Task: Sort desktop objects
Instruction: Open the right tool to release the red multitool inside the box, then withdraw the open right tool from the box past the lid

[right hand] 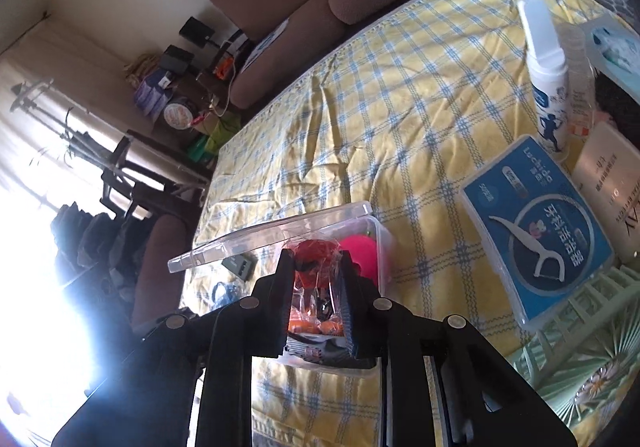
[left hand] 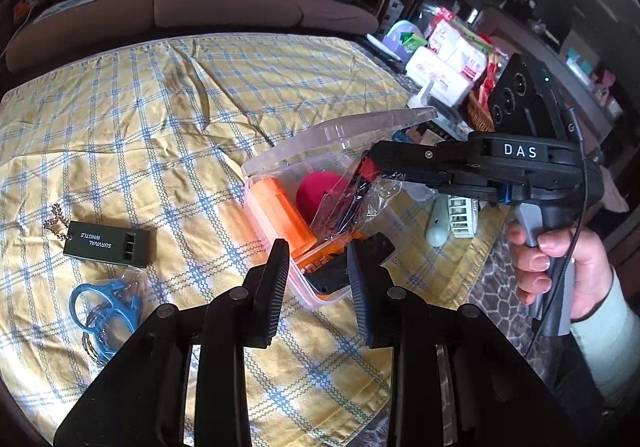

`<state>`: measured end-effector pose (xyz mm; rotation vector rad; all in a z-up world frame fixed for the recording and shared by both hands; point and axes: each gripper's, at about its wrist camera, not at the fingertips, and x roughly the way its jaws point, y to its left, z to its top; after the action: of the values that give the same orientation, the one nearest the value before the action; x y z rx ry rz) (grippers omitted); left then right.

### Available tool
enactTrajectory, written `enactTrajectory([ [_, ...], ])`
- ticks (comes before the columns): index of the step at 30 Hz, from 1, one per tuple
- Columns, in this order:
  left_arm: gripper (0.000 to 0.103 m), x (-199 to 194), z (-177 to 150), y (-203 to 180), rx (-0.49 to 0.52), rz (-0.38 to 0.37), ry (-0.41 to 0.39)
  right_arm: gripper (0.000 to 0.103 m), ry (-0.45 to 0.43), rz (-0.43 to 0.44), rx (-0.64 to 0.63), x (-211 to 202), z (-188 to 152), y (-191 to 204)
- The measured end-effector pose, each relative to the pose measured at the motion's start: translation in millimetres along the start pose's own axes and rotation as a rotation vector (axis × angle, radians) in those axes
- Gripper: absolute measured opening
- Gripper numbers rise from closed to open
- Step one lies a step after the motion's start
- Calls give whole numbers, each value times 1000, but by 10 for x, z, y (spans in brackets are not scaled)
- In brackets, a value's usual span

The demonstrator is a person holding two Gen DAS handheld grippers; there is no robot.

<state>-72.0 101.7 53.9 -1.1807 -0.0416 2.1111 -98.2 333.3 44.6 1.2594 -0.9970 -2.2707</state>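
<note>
A clear plastic box (left hand: pixel 251 203) with its lid (left hand: pixel 340 135) raised stands on the yellow checked cloth (left hand: pixel 160 127). Inside lie an orange cylinder (left hand: pixel 284 207), a pink round thing (left hand: pixel 316 191) and dark items. My left gripper (left hand: pixel 318 251) straddles the box's near corner, its pads against it. My right gripper (left hand: pixel 370 163) reaches in from the right, shut on a clear packet (left hand: pixel 352 203) with red and black contents, which hangs into the box. In the right wrist view the packet (right hand: pixel 316 287) fills the gap of the right gripper (right hand: pixel 316 263), with the box (right hand: pixel 382 243) behind.
A green survival whistle (left hand: pixel 106 245) and a bagged blue ring piece (left hand: pixel 106 307) lie left of the box. A mint hand fan (left hand: pixel 456 215), a blue floss-pick case (right hand: pixel 536 235) and a white bottle (right hand: pixel 548 71) crowd the right side. A hand (left hand: pixel 560 259) grips the right handle.
</note>
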Motion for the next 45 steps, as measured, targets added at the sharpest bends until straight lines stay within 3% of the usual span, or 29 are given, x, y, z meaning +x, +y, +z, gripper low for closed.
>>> enactTrajectory([
  [5,27,-81,-27,41,-25,-5,-12,20,-27,148,254,-83,-33,-214],
  [11,27,-185,-47,69,-30,0,-17,20,-15,73,304,-11,-142,-212],
  [17,27,-225,-46,61,-26,2,-15,21,-57,17,406,13,-308,-166],
  [20,28,-231,-51,60,-20,5,-9,24,1,-66,331,31,-318,-25],
  [23,30,-225,-48,53,-14,6,-4,37,13,-164,224,-76,-287,105],
  [29,30,-119,7,-53,26,2,16,38,-40,-294,-96,-235,-225,497],
  [32,30,-47,52,-180,78,8,22,25,3,-255,-216,-31,-191,585],
  [33,30,-22,66,-218,97,15,27,21,18,-288,-258,56,-211,594],
  [39,30,100,58,-278,131,-4,59,21,18,-296,-393,393,-215,562],
  [45,30,195,1,-243,134,1,96,21,117,-304,-363,499,-253,426],
])
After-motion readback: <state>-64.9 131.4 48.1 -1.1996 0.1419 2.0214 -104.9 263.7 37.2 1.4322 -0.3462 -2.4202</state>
